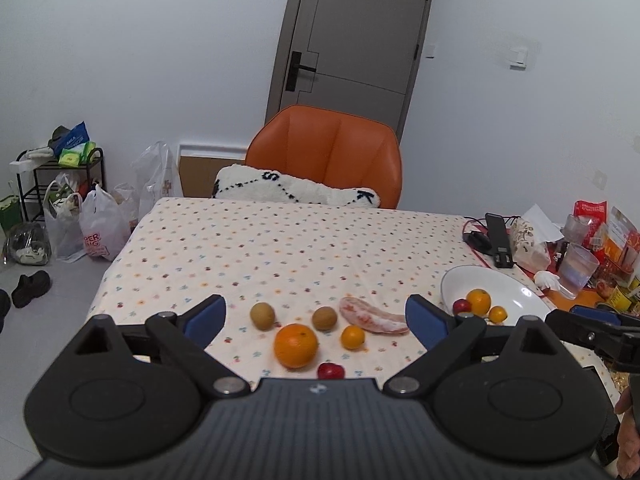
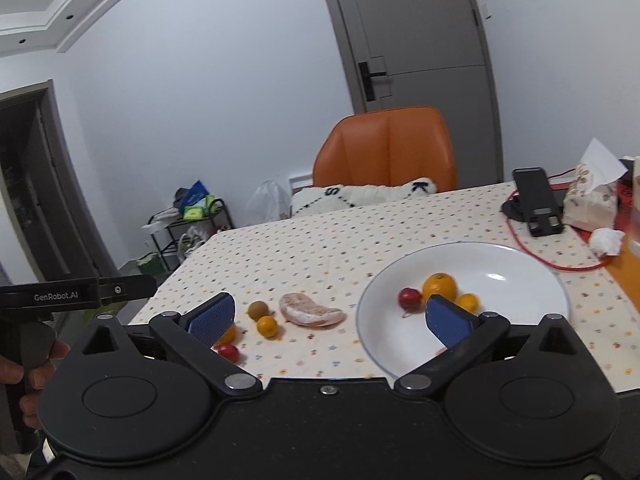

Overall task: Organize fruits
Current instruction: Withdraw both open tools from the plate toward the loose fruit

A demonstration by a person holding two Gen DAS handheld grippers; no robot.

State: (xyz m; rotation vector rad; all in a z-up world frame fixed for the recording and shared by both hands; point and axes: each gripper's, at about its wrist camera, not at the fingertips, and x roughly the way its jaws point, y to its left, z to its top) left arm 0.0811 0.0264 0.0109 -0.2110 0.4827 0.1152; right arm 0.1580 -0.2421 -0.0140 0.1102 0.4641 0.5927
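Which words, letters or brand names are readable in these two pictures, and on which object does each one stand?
"GenRobot.AI": on the black body of the left gripper, seen from the right wrist camera.
"S" and "K": black letters on the white cushion on the orange chair.
"PER" with a partly cut line below: on a white plastic bag on the floor.
Red packets at the table's far right: print too blurred to read.
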